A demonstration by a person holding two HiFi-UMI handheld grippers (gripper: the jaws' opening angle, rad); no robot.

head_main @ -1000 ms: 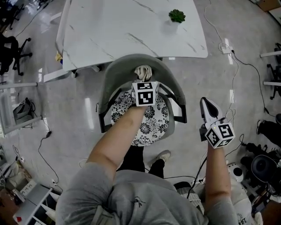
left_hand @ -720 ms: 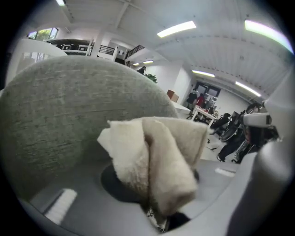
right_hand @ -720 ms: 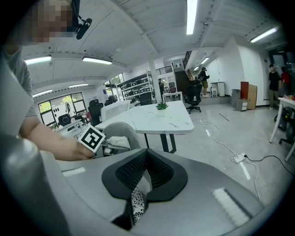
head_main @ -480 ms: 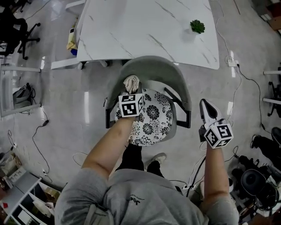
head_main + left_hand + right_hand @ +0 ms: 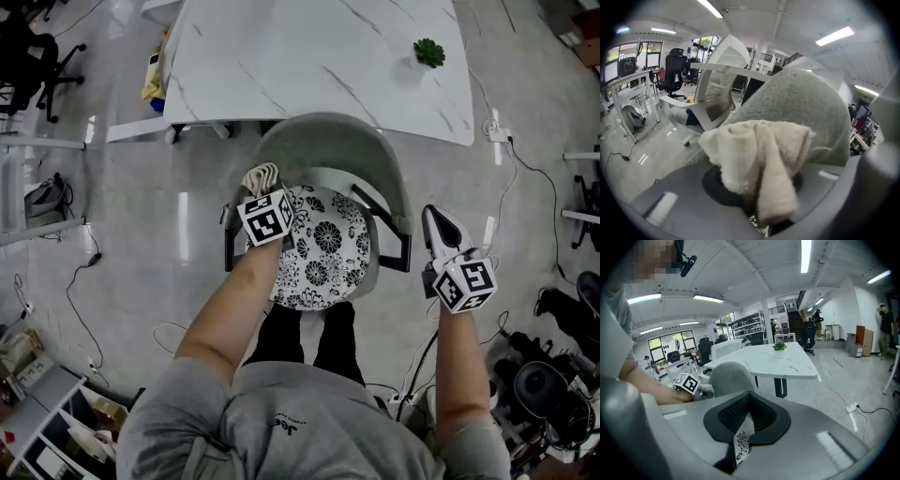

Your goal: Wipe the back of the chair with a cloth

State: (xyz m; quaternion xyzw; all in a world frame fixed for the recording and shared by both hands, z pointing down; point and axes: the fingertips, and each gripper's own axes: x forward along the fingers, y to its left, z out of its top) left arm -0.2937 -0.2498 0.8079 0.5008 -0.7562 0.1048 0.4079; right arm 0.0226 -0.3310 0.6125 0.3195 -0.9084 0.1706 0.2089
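The left gripper [image 5: 262, 195] is clamped on a cream cloth [image 5: 759, 159], which bunches up out of its jaws and hangs in a fold over them. Straight ahead of that gripper the grey chair back [image 5: 801, 112] rises close behind the cloth. From the head view the cloth [image 5: 260, 176] sits at the left-hand end of the curved back [image 5: 328, 145], over its rim, though whether it presses on the fabric cannot be told. Just to the right of the left gripper, and below it, lies the black-and-white flowered seat cushion [image 5: 323, 248]. The person's left arm reaches over the cushion's near edge. The right gripper [image 5: 434, 217] is held off the chair's right side, clear of the black armrest [image 5: 394, 246], well apart from the left gripper. Its jaws are pressed together on nothing, the ribbed black pads [image 5: 761, 416] meeting at the tip. Looking along it, the chair back [image 5: 729, 376] shows ahead and to the left, with the left gripper's marker cube [image 5: 686, 382] beside it. Beyond the chair, farther from both grippers, stands a white marble-veined table [image 5: 309, 56] with a small green plant [image 5: 429, 52] near its far right corner. Out to the right of the right gripper, cables [image 5: 525, 159] trail over the glossy grey floor [image 5: 141, 234] from a power strip [image 5: 494, 131].
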